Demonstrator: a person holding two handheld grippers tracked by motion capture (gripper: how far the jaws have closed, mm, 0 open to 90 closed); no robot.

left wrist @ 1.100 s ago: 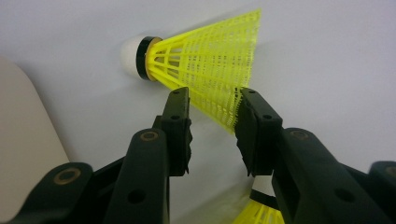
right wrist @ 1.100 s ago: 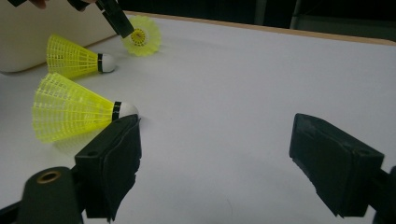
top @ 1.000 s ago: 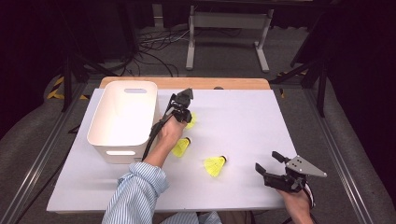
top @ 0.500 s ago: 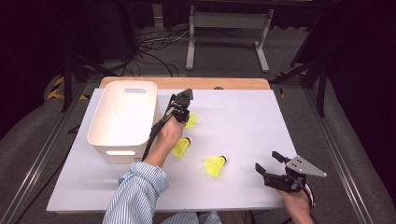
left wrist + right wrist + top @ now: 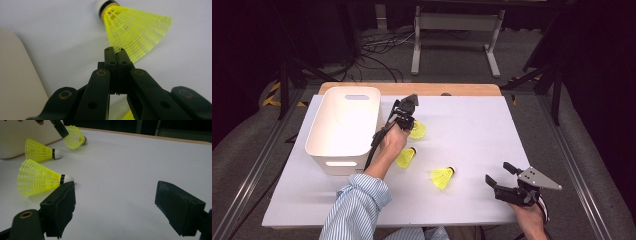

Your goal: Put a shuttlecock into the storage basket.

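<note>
So the left gripper has just been closing and its jaws are now pinched tight on the edge of the mesh skirt of the far shuttlecock. In the left gripper view you can see the yellow netting caught right at the tips, with the cork end pointing away. It's lying on the white table, just right of the white bin. The right gripper sits at the near right corner with its jaws spread wide and nothing in them.

My guess is the job here is getting the shuttlecocks into the bin. The grip is only on a thin bit of skirt, so I'd lift slowly and straight up first, no jerking, since that netting is springy and could slip out. Get it properly above the bin's rim before swinging left, then let go over the middle of the bin.

Room-wise it's pretty easy. The bin wall is right beside the left hand, so that rim is the one edge to watch. The middle shuttlecock sits just near of the gripped one, close by the wrist, so don't drag the forearm back over it. The near shuttlecock is between the two hands, and the whole right half of the table is open
</note>
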